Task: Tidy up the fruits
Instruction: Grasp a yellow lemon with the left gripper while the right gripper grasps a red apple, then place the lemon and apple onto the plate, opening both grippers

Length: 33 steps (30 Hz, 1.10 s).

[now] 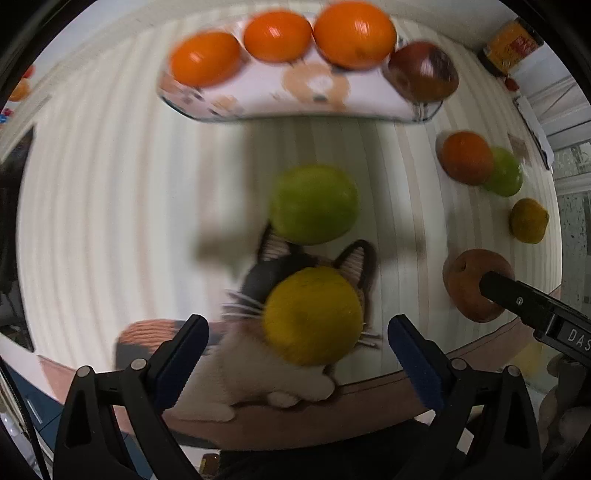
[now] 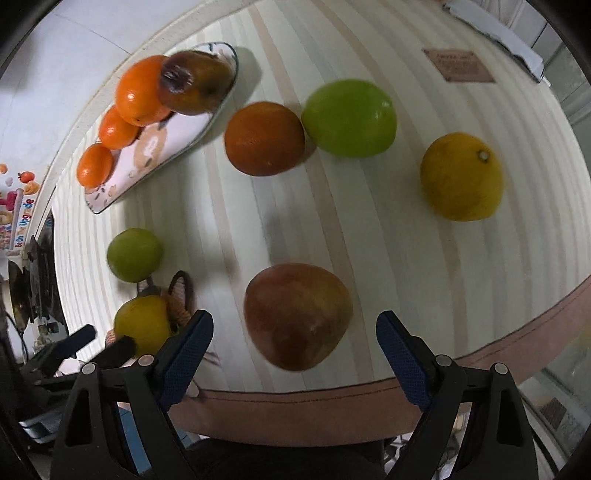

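Observation:
My left gripper (image 1: pixel 297 334) is open, with a yellow lemon (image 1: pixel 312 315) on the table between its fingers, and a green apple (image 1: pixel 314 203) just beyond. My right gripper (image 2: pixel 295 326) is open, its fingers on either side of a reddish mango (image 2: pixel 297 315), which also shows in the left wrist view (image 1: pixel 474 288). A patterned plate (image 2: pixel 155 147) at the far side holds three oranges (image 2: pixel 138 90) and a dark red apple (image 2: pixel 195 81); it also shows in the left wrist view (image 1: pixel 280 96). Loose on the table are an orange (image 2: pixel 264 138), a green apple (image 2: pixel 349 118) and a yellow lemon (image 2: pixel 461 177).
The table wears a striped cloth with a cat picture (image 1: pixel 280 266) and a brown front edge (image 2: pixel 303 402). A brown label (image 2: pixel 458 66) and white papers (image 2: pixel 495 33) lie at the far right. A yellow jar (image 1: pixel 511 42) stands at the far corner.

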Each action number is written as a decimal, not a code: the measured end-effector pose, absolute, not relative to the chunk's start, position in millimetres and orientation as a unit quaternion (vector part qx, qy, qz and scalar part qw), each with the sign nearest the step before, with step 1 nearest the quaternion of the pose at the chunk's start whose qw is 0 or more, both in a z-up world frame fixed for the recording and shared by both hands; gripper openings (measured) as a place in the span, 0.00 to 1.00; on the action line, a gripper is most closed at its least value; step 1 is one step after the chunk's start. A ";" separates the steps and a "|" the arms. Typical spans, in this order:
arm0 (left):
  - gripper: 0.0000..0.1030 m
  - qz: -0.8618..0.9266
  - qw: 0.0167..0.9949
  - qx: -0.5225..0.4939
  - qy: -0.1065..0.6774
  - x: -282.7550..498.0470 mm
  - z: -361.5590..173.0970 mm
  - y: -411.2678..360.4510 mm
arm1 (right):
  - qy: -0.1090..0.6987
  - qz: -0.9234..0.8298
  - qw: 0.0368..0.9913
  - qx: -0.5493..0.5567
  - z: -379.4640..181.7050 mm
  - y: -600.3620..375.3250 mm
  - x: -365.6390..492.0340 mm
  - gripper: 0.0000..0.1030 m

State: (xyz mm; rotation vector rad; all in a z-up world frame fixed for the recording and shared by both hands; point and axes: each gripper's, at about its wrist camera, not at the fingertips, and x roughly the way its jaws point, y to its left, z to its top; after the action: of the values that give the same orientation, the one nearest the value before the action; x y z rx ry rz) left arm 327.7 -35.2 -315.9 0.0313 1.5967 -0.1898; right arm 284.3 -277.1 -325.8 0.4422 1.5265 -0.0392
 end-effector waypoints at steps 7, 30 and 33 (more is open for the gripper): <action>0.60 -0.087 0.679 -0.010 0.729 326.9 -343.7 -40.3 | 0.695 0.010 0.692 0.193 -345.8 -262.8 290.7 0.68; 0.59 -0.060 0.702 -0.030 0.709 333.4 -316.7 -4.9 | 0.694 0.084 0.701 0.144 -339.3 -220.6 296.9 0.67; 0.59 -0.070 0.713 -0.042 0.697 344.3 -295.9 1.1 | 0.677 0.090 0.715 0.150 -321.6 -222.9 305.5 0.67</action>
State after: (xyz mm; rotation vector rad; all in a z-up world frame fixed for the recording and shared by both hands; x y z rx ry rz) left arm 344.3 1.1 -295.9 -0.0942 1.5444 -0.1556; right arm 305.5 -222.9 -321.6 0.3324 1.4990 0.2004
